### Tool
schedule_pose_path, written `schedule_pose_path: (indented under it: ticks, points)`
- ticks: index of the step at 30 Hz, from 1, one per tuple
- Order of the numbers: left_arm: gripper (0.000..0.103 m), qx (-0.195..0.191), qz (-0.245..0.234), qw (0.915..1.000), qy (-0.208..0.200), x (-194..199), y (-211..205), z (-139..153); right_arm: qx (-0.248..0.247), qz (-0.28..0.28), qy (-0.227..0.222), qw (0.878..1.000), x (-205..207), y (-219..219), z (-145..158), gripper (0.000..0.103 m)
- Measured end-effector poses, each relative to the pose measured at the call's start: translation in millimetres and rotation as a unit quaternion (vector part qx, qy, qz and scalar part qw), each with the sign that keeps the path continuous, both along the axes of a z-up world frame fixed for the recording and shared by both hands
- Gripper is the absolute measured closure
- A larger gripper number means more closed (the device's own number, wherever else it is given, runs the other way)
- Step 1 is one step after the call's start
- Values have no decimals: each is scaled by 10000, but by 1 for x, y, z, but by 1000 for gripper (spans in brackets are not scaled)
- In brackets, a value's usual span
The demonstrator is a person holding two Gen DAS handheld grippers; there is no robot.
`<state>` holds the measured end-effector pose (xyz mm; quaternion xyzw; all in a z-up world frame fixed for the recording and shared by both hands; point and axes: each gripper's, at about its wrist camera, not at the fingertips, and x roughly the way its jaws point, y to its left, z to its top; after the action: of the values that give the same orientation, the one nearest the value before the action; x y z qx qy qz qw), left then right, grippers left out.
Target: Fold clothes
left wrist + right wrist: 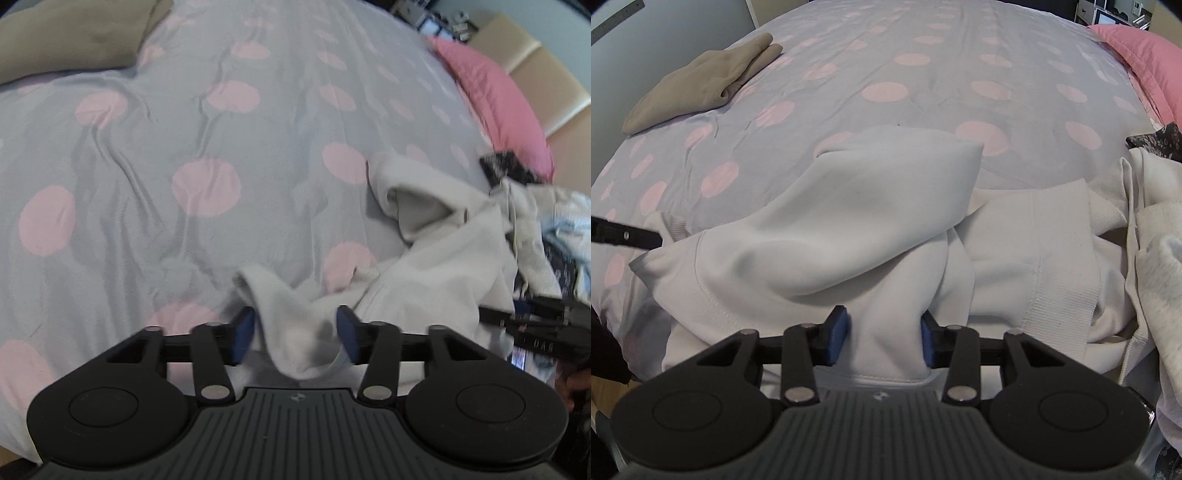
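Note:
A white sweatshirt (871,206) lies crumpled on the bed, near its front edge. My right gripper (884,338) is shut on a bunched fold of it, close to a stitched hem. My left gripper (295,332) is shut on another bunched part of the same white sweatshirt (443,266), at its left end. In the left wrist view the right gripper (535,325) shows at the right edge. In the right wrist view a left gripper finger (624,234) shows at the left edge.
The bed has a grey sheet with pink dots (221,129). A folded beige garment (701,81) lies at the far left. A pink pillow (498,99) is at the far right. More clothes, white and dark patterned (1156,140), are piled at the right.

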<state>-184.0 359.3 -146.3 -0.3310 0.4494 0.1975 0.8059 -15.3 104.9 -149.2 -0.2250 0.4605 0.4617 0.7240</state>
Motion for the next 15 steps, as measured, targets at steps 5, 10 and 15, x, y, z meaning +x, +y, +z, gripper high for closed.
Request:
schedule_pose_path:
  ticks: [5, 10, 15]
  points:
    - [51, -14, 1, 10000, -29, 6, 1, -1, -14, 83, -35, 10000, 0, -1, -1, 56]
    - [48, -357, 32, 9991, -211, 8, 0, -2, 68, -110, 120, 9998, 6, -5, -1, 57]
    - [35, -749, 325, 9965, -204, 11, 2, -10, 64, -102, 142, 9998, 5, -4, -1, 63]
